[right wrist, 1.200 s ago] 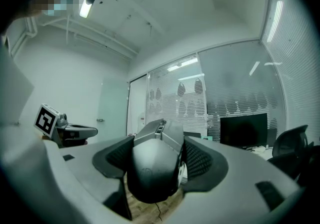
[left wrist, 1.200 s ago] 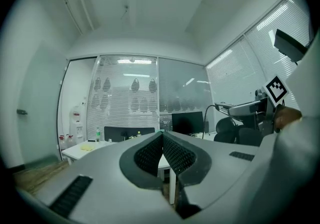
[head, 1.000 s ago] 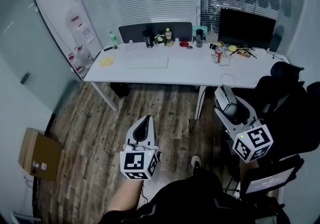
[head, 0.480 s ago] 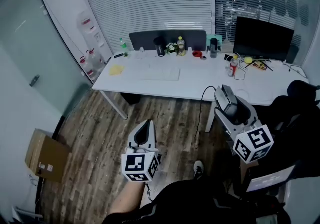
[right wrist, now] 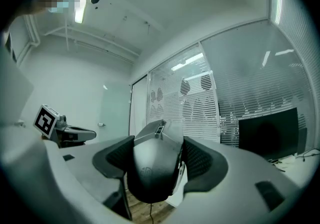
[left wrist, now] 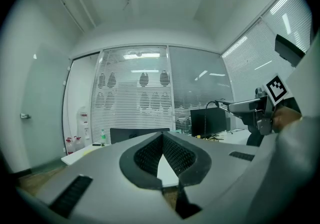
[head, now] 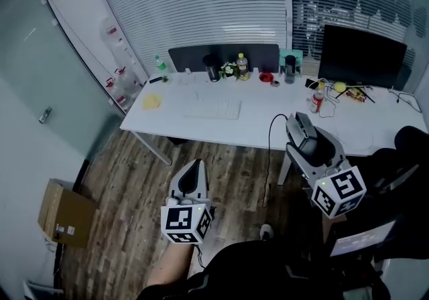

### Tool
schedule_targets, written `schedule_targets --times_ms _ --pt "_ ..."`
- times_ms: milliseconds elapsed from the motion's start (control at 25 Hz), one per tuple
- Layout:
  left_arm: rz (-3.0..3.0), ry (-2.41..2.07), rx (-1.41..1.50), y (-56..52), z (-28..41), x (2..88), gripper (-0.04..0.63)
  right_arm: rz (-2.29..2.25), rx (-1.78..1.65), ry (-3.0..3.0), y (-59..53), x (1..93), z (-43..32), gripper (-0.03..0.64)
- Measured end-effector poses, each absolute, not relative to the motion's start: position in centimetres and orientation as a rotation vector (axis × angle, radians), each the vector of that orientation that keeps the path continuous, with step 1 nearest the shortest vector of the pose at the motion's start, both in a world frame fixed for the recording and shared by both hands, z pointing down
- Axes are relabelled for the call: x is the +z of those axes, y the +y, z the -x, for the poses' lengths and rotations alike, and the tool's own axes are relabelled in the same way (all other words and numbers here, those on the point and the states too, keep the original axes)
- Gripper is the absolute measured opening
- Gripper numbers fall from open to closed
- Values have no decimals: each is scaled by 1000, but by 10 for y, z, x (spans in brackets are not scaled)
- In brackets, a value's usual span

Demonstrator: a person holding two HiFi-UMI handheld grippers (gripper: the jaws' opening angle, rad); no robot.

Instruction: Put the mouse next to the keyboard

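My right gripper (head: 300, 130) is shut on a dark grey wired mouse (right wrist: 155, 165), held in the air in front of the white desk (head: 255, 114); its cable (head: 271, 144) hangs down toward the floor. A white keyboard (head: 213, 110) lies on the desk's left half, well ahead and to the left of the mouse. My left gripper (head: 192, 173) hovers over the wooden floor, its jaws closed tip to tip with nothing between them (left wrist: 161, 168). In the left gripper view the right gripper (left wrist: 245, 108) shows at the right.
A black monitor (head: 362, 51) stands at the desk's right rear. Bottles, a cup and small items (head: 241, 67) line the back edge by a dark panel (head: 221, 57). A red can (head: 316, 101) and a yellow pad (head: 151, 101) sit on the desk. A cardboard box (head: 64, 215) is on the floor at left.
The view has shifted as I moved toward the desk, which now sits a little lower and closer. Both grippers keep their poses; the mouse stays gripped.
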State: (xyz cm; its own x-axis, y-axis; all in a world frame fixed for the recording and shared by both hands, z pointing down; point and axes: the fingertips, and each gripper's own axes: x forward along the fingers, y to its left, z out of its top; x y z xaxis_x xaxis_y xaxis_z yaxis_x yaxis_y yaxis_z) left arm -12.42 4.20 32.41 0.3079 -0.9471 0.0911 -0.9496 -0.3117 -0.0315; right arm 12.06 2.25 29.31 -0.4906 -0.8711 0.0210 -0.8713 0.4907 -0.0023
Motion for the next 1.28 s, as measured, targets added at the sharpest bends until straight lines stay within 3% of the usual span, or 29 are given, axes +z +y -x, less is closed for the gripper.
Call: schedule_targets --times_ms 760,1280 --pt "-2555 -1857 294 -54 68 339 29 -1560 24 -2716 -68 299 -167 301" --pt "-2636 -1612 155 -153 73 348 29 -1648 -7 -2591 -131 300 -144 299"
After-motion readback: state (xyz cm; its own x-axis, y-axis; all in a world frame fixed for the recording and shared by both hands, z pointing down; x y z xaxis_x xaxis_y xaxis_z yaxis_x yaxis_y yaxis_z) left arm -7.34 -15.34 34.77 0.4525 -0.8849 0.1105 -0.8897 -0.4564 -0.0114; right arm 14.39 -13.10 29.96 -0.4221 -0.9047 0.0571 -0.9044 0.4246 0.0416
